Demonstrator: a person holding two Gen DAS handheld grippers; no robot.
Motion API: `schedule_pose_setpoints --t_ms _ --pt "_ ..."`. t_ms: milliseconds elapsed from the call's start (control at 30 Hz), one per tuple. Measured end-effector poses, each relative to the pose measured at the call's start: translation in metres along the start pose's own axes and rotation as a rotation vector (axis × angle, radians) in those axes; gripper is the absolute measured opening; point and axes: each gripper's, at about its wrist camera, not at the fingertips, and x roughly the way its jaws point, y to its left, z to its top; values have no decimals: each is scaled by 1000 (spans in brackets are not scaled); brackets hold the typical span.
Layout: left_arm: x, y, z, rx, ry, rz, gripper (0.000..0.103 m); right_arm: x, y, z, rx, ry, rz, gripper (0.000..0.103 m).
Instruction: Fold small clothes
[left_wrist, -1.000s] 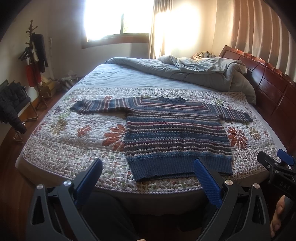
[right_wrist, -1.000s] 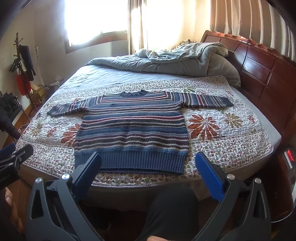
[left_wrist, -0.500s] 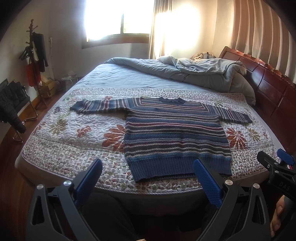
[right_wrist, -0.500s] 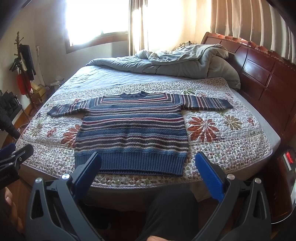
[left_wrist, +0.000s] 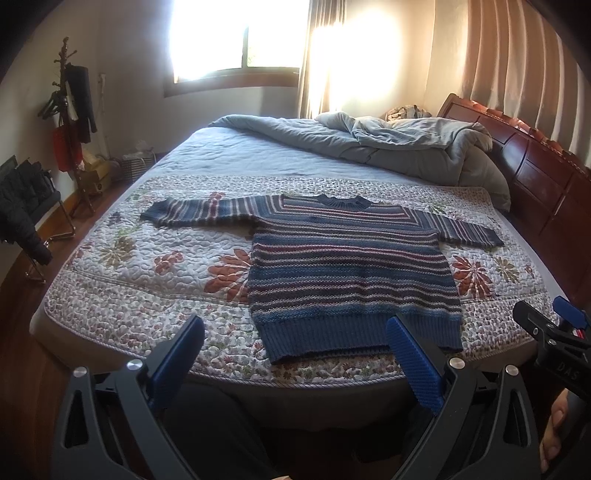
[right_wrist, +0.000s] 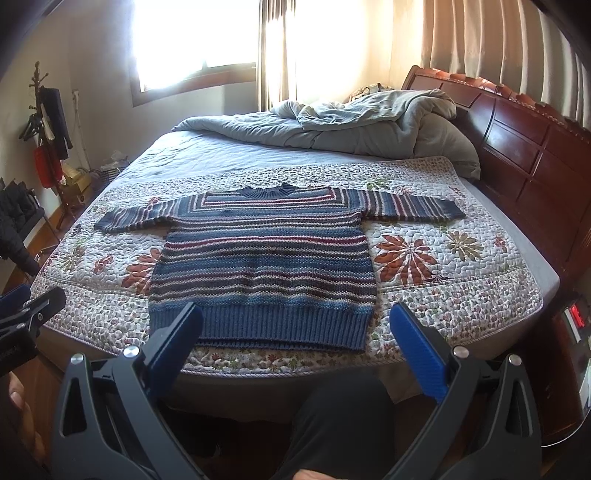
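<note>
A blue striped knit sweater (left_wrist: 347, 266) lies flat on the floral quilt (left_wrist: 147, 280), face up, both sleeves spread out, hem toward me. It also shows in the right wrist view (right_wrist: 264, 266). My left gripper (left_wrist: 295, 354) is open and empty, held off the bed's near edge, just short of the hem. My right gripper (right_wrist: 295, 345) is open and empty too, in front of the hem's middle. Each gripper's tip shows at the edge of the other's view: the right gripper (left_wrist: 550, 325), the left gripper (right_wrist: 29, 306).
A crumpled grey duvet (left_wrist: 388, 147) lies at the far side of the bed. A dark wooden headboard (right_wrist: 524, 147) runs along the right. A coat rack (left_wrist: 72, 122) and a chair with dark clothes (left_wrist: 22, 210) stand at the left. My legs are below the bed edge.
Both grippers have moved slightly forward and up toward the bed. The sweater appears a little lower and nearer in both views. Nothing was gripped.
</note>
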Motion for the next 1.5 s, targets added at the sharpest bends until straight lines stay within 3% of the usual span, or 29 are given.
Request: schedule_pose_setpoints --t_ms 767,1067,1133,1200,1233,1300,1400,1500 --pt "3 2 -4 0 4 0 99 6 -4 -5 2 15 -7 100" --pt "26 -5 0 24 13 -8 99 26 -16 2 -3 7 -32 100" --pt "47 -9 5 44 32 -44 99 41 -31 11 -1 -32 9 100" --pt "71 -12 11 50 63 -151 99 62 -56 18 30 -56 81 100" --pt "86 -15 14 61 63 -244 99 84 -76 23 68 -21 102 100" --pt "108 -23 21 87 62 -353 99 123 -106 29 115 50 93 100" --pt "151 -41 38 117 78 -397 99 174 -167 40 249 99 156 100" --pt "182 -54 53 102 64 -454 99 218 -240 49 473 108 237 100"
